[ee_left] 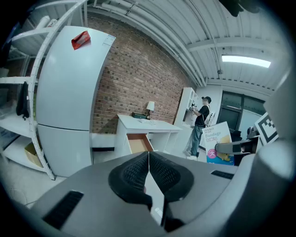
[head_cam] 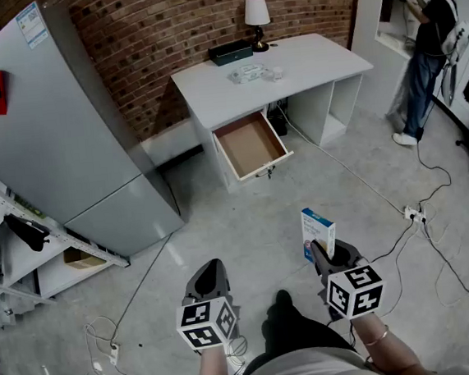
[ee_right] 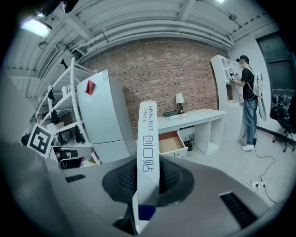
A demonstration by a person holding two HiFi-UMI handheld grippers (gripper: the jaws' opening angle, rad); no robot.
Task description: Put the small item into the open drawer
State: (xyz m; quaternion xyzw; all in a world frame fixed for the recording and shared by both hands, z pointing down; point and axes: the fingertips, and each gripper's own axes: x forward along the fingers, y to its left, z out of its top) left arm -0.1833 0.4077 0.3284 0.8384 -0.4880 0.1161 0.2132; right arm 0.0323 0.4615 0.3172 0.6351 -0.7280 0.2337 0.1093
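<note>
My right gripper [head_cam: 327, 252] is shut on a small white and blue bandage box [head_cam: 317, 232], which stands upright between its jaws; in the right gripper view the box's narrow edge [ee_right: 148, 152] rises from the pads. My left gripper [head_cam: 211, 277] is shut with nothing in it, its pads [ee_left: 138, 172] meeting in the left gripper view. Far ahead, the white desk [head_cam: 304, 56] has its drawer [head_cam: 251, 145] pulled open, its brown inside bare. The same drawer [ee_right: 171, 141] shows beyond the box in the right gripper view.
A grey fridge [head_cam: 55, 125] stands at the left, with a white shelf rack [head_cam: 27, 260] beside it. Cables and a power strip [head_cam: 415, 216] trail over the concrete floor. A person [head_cam: 427, 48] stands at the far right. A lamp [head_cam: 257, 15] and a clear item [head_cam: 252, 74] sit on the desk.
</note>
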